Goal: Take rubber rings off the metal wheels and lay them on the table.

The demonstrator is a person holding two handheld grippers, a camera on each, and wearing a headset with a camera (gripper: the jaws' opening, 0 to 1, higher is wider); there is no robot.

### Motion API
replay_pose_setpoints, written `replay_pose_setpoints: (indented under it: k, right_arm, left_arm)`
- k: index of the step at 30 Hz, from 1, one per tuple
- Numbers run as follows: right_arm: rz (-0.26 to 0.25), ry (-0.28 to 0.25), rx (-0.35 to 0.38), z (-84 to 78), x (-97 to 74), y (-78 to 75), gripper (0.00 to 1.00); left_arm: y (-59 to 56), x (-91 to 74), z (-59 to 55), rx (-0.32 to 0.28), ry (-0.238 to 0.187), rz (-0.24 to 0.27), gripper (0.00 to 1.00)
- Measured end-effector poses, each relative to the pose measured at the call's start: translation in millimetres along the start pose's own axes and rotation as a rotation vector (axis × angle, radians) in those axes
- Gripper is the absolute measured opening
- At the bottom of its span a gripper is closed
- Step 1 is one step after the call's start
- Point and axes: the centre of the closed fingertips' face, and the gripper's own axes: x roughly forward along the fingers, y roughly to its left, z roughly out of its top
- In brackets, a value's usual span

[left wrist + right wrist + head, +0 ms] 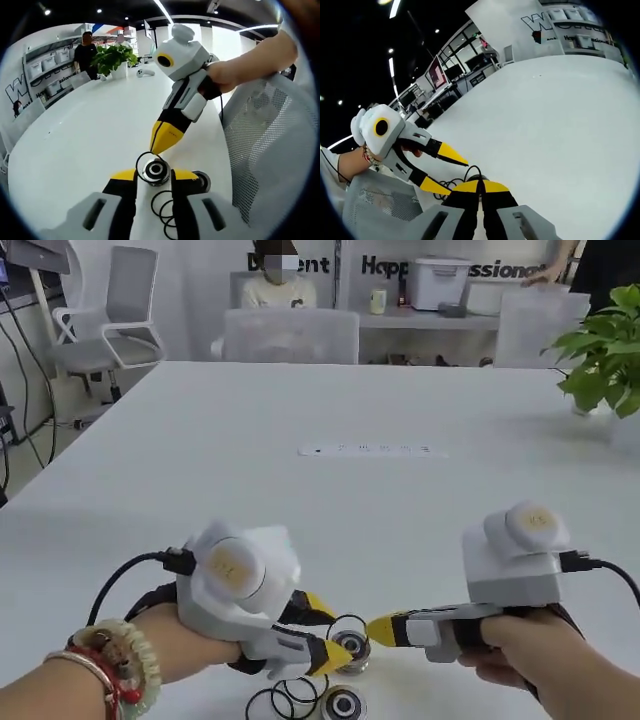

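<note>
Two wheels counted. Held wheel (154,170) sits on the surface (300,490), clamped between the left gripper (154,175) fingers, presumably to steady it. Right gripper (481,189) fingers are pinched shut on a ring (139,160) peeling off it. Spare wheel (343,705) just beside; loose rings (285,700) beside too, two or three, overlapping.

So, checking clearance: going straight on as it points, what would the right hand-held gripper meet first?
Probably the metal wheel in the left hand-held gripper, just ahead of the right hand-held gripper; depth unclear.

Shiny metal wheel (154,170), matt table (75,150)
</note>
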Motion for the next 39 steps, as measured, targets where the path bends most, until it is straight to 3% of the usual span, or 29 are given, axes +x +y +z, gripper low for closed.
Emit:
replay_pose_setpoints:
  k: [3, 6, 13, 17, 22, 28, 33, 39]
  right_arm:
    - [0.001, -0.009, 0.006, 2.2, -0.8, 0.4, 0.00]
    - [0.005, -0.016, 0.009, 4.1, -1.1, 1.8, 0.00]
    - [0.018, -0.030, 0.003, 8.9, -1.9, 7.1, 0.00]
    - [0.030, -0.044, 0.008, 13.1, -3.2, 10.8, 0.00]
    - [0.065, -0.066, 0.010, 21.0, -3.7, 19.8, 0.00]
    - [0.090, -0.066, 0.001, 22.5, -2.3, 28.6, 0.00]
    - [0.128, -0.038, -0.002, 17.2, 1.3, 37.1, 0.00]
    - [0.139, -0.009, -0.020, 10.2, 4.1, 45.1, 0.00]
  left_arm:
    - [0.8, -7.2, 1.9, -0.032, -0.014, -0.008, 0.28]
    - [1.2, -17.5, 3.6, -0.007, -0.016, -0.010, 0.27]
    - [14.3, -42.3, 23.6, -0.075, -0.099, 0.013, 0.35]
    - [15.2, -58.5, 30.8, -0.054, -0.102, 0.026, 0.39]
    - [14.5, -83.3, 32.1, -0.034, -0.115, 0.060, 0.47]
    - [10.0, -106.5, 16.2, -0.064, -0.105, 0.101, 0.50]
    - [6.9, -125.6, -8.4, -0.090, -0.072, 0.150, 0.51]
    - [6.9, -143.5, -23.3, -0.148, -0.085, 0.201, 0.54]
